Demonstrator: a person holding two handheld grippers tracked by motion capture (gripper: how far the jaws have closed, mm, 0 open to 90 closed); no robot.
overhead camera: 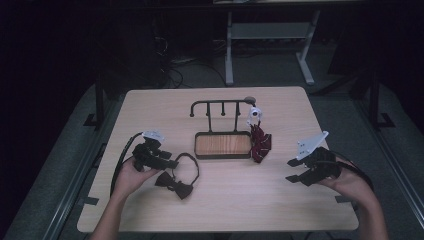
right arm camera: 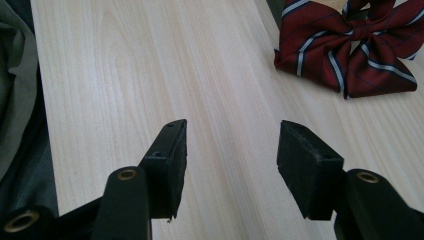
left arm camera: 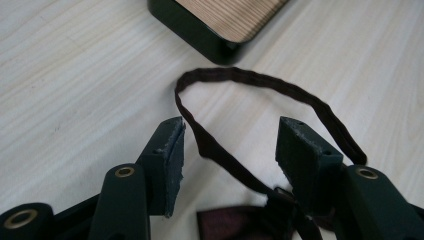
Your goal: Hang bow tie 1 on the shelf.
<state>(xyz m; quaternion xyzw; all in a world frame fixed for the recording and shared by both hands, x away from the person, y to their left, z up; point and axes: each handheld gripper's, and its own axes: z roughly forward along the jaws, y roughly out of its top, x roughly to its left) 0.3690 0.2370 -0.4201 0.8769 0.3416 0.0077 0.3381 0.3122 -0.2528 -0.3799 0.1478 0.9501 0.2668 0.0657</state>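
Note:
A dark bow tie (overhead camera: 175, 184) with a thin neck strap (overhead camera: 191, 160) lies on the table at the front left. My left gripper (overhead camera: 167, 162) is open just above it; in the left gripper view the strap (left arm camera: 250, 82) loops between the jaws and the bow (left arm camera: 235, 222) sits below them. A red striped bow tie (overhead camera: 260, 143) rests against the right end of a small stand (overhead camera: 222, 145) with a wooden base and a black hook rail (overhead camera: 220, 103). The same red striped bow tie (right arm camera: 345, 45) shows in the right gripper view. My right gripper (overhead camera: 295, 171) is open over bare table at the right.
A small white object (overhead camera: 254, 114) hangs from the rail's right end. The stand's wooden base corner (left arm camera: 220, 25) lies just beyond the strap. Past the far table edge stand desk legs (overhead camera: 229, 47) and cables on the floor. Grey cloth (right arm camera: 15, 90) shows beside the table edge.

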